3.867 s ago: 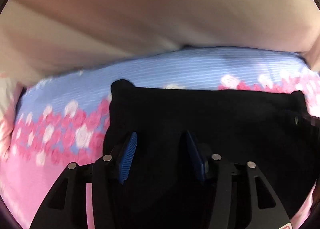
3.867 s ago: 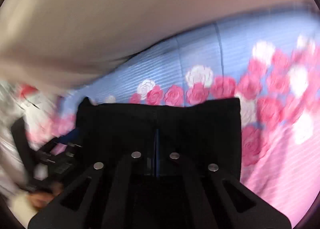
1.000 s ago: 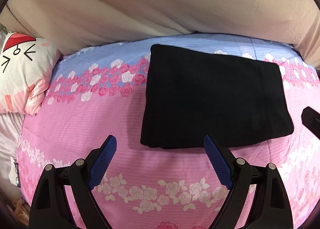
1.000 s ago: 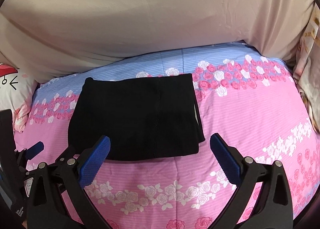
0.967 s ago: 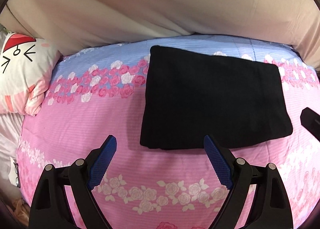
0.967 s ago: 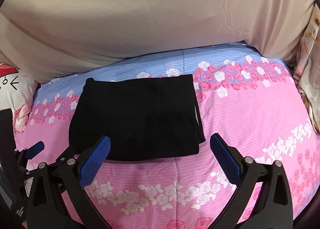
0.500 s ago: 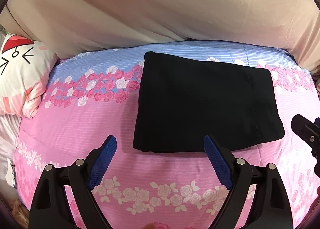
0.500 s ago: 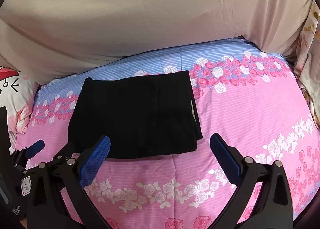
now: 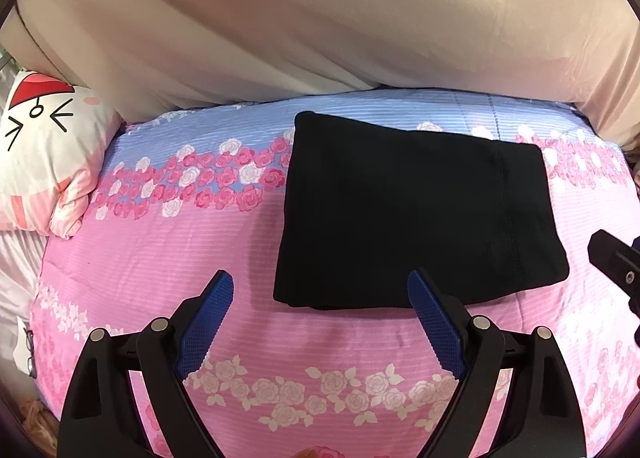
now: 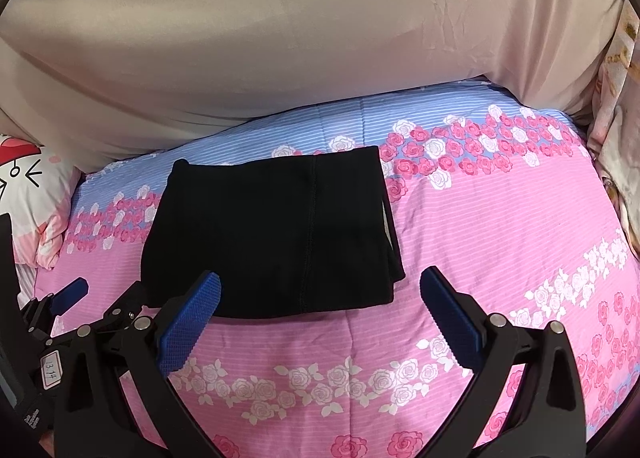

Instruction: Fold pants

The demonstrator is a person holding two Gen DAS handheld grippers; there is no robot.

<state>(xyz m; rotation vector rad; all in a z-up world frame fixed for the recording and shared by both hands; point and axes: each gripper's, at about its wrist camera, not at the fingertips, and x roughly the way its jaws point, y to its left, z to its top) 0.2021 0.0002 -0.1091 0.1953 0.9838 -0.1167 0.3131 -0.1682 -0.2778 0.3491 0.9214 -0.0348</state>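
Pulled back since four seconds ago, when both tools sat low over black cloth; now raised clear and spread wide. Left to right across the bed: cartoon-face pillow [image 9: 44, 153] at the far left edge, touching the pink and blue rose-print bedspread [image 9: 160, 258]; folded black pants [image 9: 416, 213] lying flat near the middle of the bedspread, up toward its blue band; beige sheet [image 9: 320, 17] bunched behind, along the far side.

Left gripper [image 9: 320, 294] held above the bedspread on the near side of the pants, blue pads [image 9: 206, 322] far apart, gripping nothing; near edge of the pants just beyond and between the two tips, not touching either. Right gripper [image 10: 320, 290] likewise wide apart and empty-handed, its left pad [image 10: 188, 322] overlapping the near left corner of the pants in the right wrist view, contact impossible to tell; its right pad clear of the cloth.

Pants [image 10: 272, 234] folded to a compact rectangle, long axis running left to right across the bed, stitched seam crossing the short way, layered loose edges stacked at the right end, rounded fold at the left. Tip of the left gripper [image 10: 72, 294] visible at the left margin of the right wrist view.
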